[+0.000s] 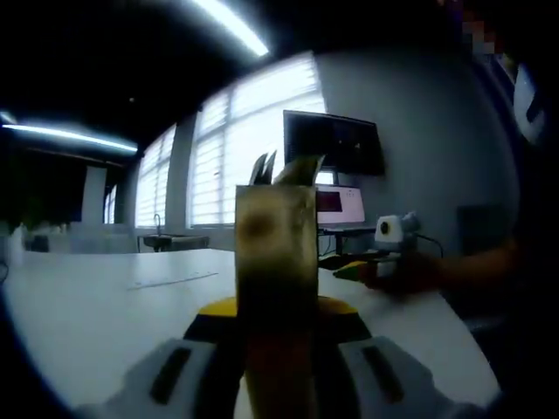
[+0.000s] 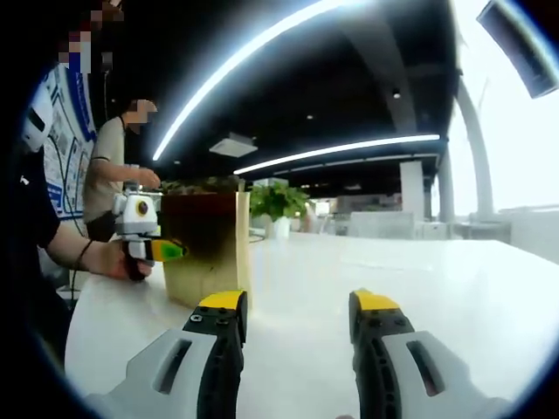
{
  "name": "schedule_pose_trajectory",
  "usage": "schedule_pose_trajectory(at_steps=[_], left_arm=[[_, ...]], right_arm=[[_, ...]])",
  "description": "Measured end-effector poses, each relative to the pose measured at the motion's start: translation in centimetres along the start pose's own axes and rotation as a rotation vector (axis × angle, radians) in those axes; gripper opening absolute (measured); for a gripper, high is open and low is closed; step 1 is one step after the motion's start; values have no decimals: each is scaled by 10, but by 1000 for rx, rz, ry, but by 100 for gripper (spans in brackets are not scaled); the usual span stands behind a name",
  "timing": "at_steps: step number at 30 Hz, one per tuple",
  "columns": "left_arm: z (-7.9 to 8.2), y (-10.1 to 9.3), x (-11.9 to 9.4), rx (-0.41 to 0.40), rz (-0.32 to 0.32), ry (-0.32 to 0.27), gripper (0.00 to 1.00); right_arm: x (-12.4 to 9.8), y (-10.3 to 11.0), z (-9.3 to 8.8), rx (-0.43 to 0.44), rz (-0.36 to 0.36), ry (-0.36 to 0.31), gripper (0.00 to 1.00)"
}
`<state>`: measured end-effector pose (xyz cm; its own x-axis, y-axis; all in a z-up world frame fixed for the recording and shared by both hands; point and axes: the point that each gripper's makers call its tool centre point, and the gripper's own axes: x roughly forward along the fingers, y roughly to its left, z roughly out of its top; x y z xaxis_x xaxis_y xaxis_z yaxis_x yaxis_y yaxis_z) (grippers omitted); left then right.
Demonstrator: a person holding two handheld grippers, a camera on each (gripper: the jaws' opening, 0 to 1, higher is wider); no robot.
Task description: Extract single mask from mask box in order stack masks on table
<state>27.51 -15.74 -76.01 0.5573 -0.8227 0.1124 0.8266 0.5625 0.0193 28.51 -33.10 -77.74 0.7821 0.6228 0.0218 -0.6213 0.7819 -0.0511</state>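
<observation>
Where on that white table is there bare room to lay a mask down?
The table is bare right of the mask box, out ahead of the right gripper. It is crowded left of the box, where the left gripper sits.

You're in an open-plan office/lab: long white table (image 2: 454, 288), ceiling strip lights (image 2: 262, 44), big windows w/ blinds (image 1: 253, 148), a wall monitor (image 1: 334, 142) above a lit laptop (image 1: 341, 208), potted plant (image 2: 278, 202) at the far end, other ppl working nearby
</observation>
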Motion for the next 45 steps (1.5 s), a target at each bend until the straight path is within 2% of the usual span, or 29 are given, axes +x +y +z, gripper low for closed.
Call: schedule_pose_trajectory(at_steps=[2,5,14,32,35,38,45], left_arm=[[1,-1,0,48,7,-8,32],[1,-1,0,61,16,-5,33],[-2,17,15,11,35,-3,32],[-2,14,13,56,41,-7,33],[-2,14,13,64,42,-5,33],[-3,15,13,62,40,-4,33],[-3,12,12,56,40,-4,32]], right_arm=[[0,-1,-1,1,-2,3,43],[0,-2,-1,1,-1,4,43],[0,-2,-2,3,-8,12,43],[-1,-2,-2,6,-7,11,43],[-8,5,4,64,8,-24,44],[-18,8,6,73,-3,-37,44],[-17,12,4,60,-18,-26,45]])
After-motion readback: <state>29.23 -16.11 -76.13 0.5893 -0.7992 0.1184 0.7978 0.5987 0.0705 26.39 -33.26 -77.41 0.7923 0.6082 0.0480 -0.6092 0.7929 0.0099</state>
